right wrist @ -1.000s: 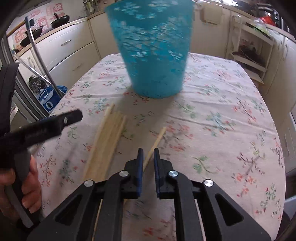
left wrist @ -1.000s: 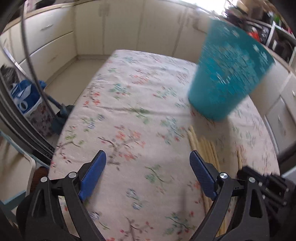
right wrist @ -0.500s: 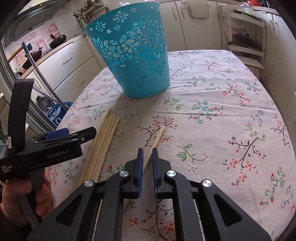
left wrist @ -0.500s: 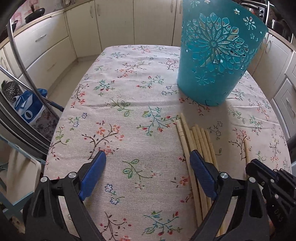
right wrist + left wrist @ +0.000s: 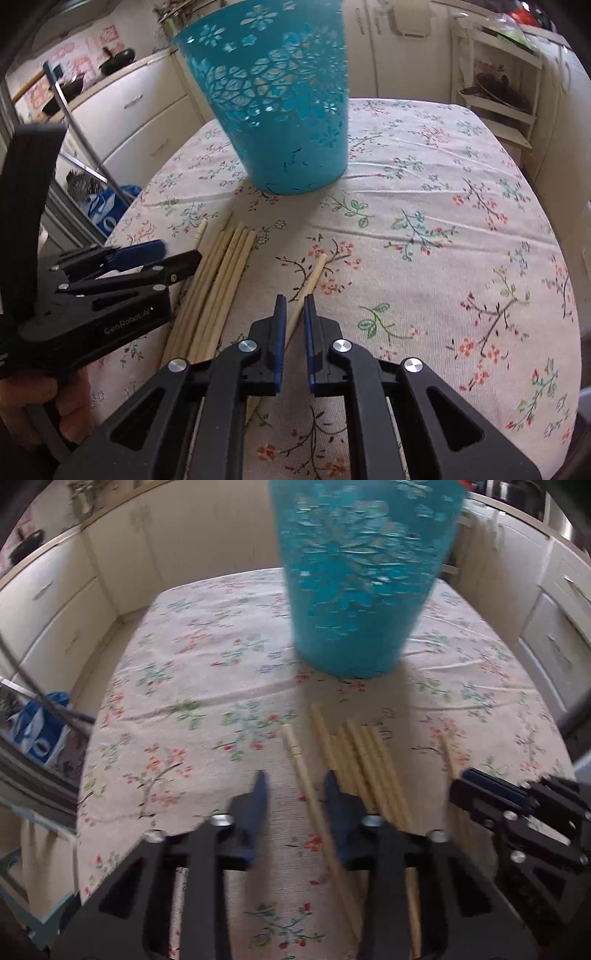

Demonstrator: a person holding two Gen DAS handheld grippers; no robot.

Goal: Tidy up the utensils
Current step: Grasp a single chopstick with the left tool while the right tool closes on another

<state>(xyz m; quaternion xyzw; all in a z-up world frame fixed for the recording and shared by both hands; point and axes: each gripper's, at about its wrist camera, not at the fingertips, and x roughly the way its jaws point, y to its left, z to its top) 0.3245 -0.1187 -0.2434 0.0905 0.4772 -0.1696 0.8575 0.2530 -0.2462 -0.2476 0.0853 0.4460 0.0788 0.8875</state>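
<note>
Left gripper (image 5: 295, 786): black plastic frame, triangular cut-outs in linkage arms, round silver screw heads at pivots, two dark-blue pads on fingers (image 5: 258, 797) (blurred in own view). White lettering "GenRobot.AI" printed on side of body, seen from right wrist view (image 5: 177, 260); broad black curved handle rising behind. Right gripper (image 5: 293, 310): same black frame, silver screws, flat blue pads. Hand (image 5: 40, 417) partly seen at left handle; no sleeve visible.
</note>
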